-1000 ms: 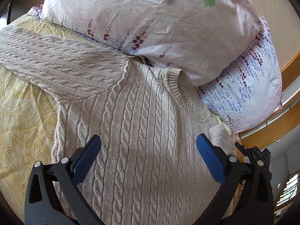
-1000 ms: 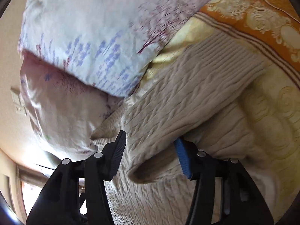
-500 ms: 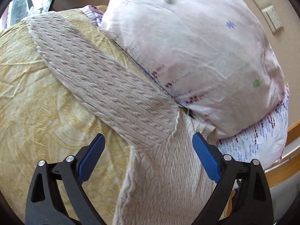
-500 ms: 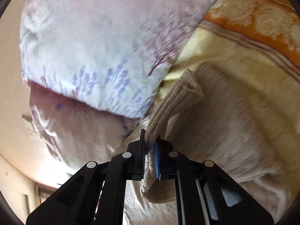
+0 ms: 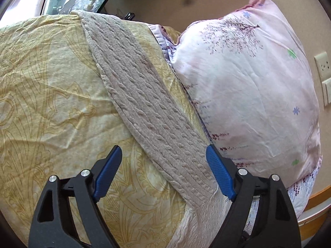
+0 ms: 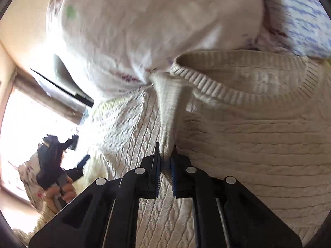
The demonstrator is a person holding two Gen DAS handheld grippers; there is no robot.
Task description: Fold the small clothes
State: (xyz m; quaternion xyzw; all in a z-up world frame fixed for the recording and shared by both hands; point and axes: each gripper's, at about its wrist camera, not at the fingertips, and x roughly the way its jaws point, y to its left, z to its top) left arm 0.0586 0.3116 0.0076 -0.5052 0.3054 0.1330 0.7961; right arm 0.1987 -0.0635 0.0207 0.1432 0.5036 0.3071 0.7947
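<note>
Sleeve-fold step: right gripper (image 6: 165, 161) is clamped on 1 sleeve cuff (image 6: 168, 111) over the sweater (image 6: 248, 144) body. Left gripper (image 5: 163, 173) is held wide open, empty, astride the far sleeve (image 5: 149, 111) on the bed (image 5: 51, 95). Next: cuff laid flat.

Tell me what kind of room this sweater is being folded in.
Most likely a bedroom, with the folding done on a bed: the beige cable-knit sweater lies on a yellow patterned bedspread, against a pink floral pillow, with a wooden bed frame at the edge.
</note>
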